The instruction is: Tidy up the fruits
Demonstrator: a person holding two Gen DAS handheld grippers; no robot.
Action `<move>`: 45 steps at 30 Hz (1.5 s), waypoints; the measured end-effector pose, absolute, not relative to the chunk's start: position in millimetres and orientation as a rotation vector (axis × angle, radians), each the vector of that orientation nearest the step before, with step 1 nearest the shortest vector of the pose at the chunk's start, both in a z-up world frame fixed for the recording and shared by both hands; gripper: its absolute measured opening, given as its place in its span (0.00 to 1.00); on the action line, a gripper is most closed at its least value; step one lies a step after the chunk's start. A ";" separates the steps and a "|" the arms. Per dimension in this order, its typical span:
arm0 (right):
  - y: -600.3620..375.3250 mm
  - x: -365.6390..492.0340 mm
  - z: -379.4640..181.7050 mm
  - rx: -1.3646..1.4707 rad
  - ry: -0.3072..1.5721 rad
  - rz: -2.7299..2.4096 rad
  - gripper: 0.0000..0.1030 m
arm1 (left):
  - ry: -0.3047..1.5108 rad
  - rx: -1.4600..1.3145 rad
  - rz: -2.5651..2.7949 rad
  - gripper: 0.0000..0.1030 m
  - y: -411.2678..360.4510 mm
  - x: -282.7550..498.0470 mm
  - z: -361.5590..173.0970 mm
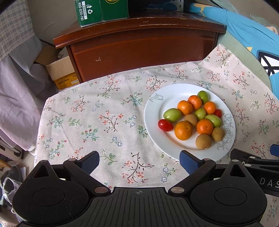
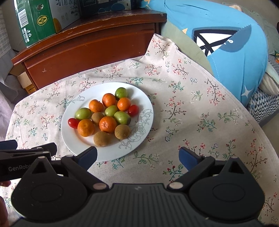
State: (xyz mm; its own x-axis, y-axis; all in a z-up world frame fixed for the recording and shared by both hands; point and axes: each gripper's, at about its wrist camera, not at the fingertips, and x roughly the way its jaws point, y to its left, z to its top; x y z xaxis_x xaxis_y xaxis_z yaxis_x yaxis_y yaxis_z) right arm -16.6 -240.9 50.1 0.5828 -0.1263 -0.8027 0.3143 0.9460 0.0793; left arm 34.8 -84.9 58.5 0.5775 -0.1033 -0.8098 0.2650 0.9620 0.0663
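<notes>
A white plate [image 1: 157, 111] [image 2: 139, 97] on the floral cloth holds a heap of small fruit: several oranges [image 1: 183, 130] [image 2: 108, 124], several green fruits [image 1: 172, 114] [image 2: 83, 113], brown round fruits [image 1: 203, 141] [image 2: 102, 138] and two cherry tomatoes [image 1: 165, 125] [image 2: 73, 122]. My left gripper [image 1: 140, 161] hovers open over bare cloth, left of and nearer than the plate. Also open, my right gripper [image 2: 138, 157] hangs at the plate's near right edge, its left finger [image 2: 89, 157] over the rim. Nothing sits between either pair of fingers.
The floral cloth [image 1: 104, 122] [image 2: 200, 113] covers the table. Behind it stands a brown wooden cabinet [image 1: 139, 48] [image 2: 87, 45] with green boxes [image 1: 97, 10] [image 2: 34, 19] on top. A blue cushion [image 2: 232, 52] lies at the right; a cardboard box [image 1: 61, 73] sits on the floor at left.
</notes>
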 end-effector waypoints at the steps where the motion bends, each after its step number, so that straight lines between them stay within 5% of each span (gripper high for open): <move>1: -240.9 -16.2 49.4 0.223 0.916 -0.259 0.97 | 0.931 0.191 -0.214 0.96 -84.6 34.7 58.2; 45: -232.8 -7.5 29.4 0.182 0.952 -0.237 0.97 | 0.958 0.279 -0.159 0.96 -82.4 34.1 39.7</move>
State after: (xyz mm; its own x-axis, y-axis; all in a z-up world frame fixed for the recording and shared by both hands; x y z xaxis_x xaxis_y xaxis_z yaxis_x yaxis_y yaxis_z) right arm -7.5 -232.8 29.4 0.5576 -0.1197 -0.8214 0.2790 0.9590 0.0497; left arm 34.1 -82.4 39.7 0.5671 -0.0102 -0.8236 0.2558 0.9527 0.1643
